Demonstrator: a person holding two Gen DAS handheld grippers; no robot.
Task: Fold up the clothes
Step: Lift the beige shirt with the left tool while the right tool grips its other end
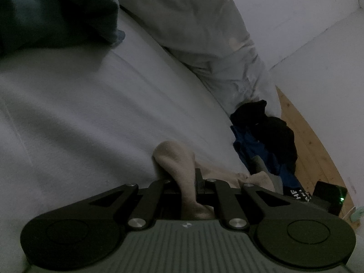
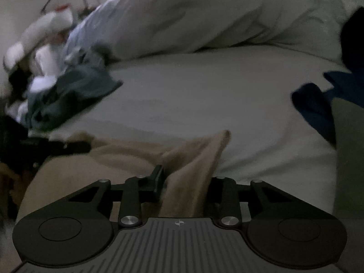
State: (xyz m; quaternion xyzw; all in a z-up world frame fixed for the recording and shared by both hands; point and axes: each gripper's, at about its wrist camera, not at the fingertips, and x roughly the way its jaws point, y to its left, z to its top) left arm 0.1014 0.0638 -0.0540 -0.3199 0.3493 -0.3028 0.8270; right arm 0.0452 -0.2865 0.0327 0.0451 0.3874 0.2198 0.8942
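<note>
A beige garment point(image 1: 175, 159) lies on a white bed sheet point(image 1: 79, 104). My left gripper point(image 1: 185, 182) is shut on a fold of it, which sticks up between the jaws. In the right wrist view my right gripper point(image 2: 184, 182) is shut on another part of the same beige garment point(image 2: 195, 159), which rises in a peak between the jaws and spreads left over the sheet point(image 2: 204, 95). The right finger of each gripper is mostly hidden by cloth.
A dark teal garment point(image 1: 56, 11) point(image 2: 68, 91) lies in a heap with white items point(image 2: 45, 52). A white duvet point(image 1: 193, 22) point(image 2: 204, 16) is bunched along the bed. Black and blue clothes point(image 1: 266, 141) point(image 2: 318, 107) lie by the bed edge, above a wooden floor point(image 1: 307, 141).
</note>
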